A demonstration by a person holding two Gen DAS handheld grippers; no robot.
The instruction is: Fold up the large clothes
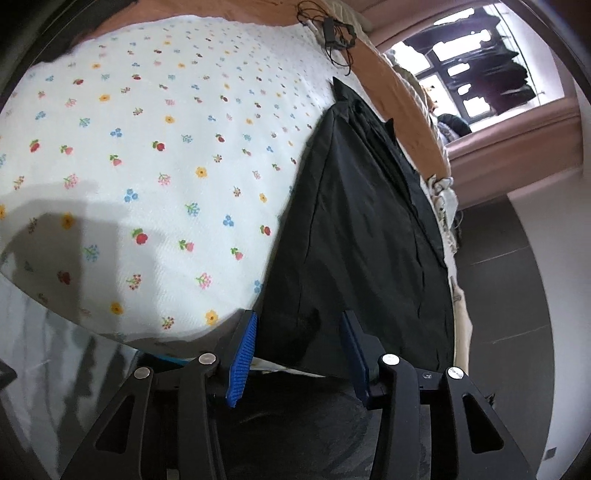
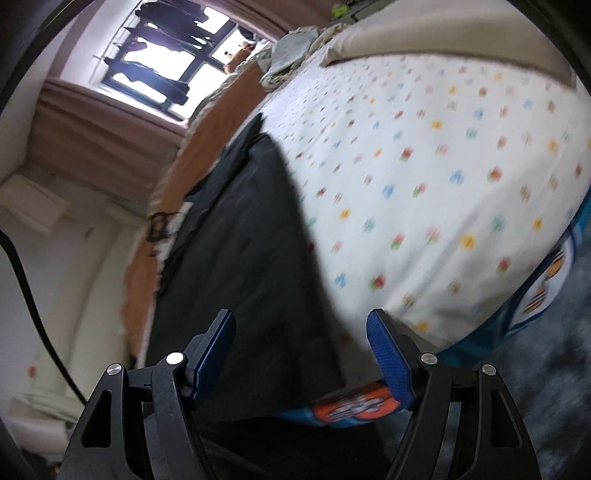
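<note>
Left wrist view, item one: your left tongs (image 1: 299, 343), blue pads parted at a middling gap, the near hem of the black garment (image 1: 354, 229) lying between them; whether the pads press it cannot be told. Item two: the black garment, spread flat along the right side of the frame on the floral bedsheet (image 1: 155, 155), reaching toward the orange bed edge (image 1: 402, 96). Item three: a tangle of black cable (image 1: 332, 29), top centre. Right wrist view, blurred: your right tongs (image 2: 301, 350), pads set wide, the garment's (image 2: 243, 251) near edge between them, contact unclear. The sheet (image 2: 424, 177) fills the right; a window (image 2: 166, 70) sits upper left.
</note>
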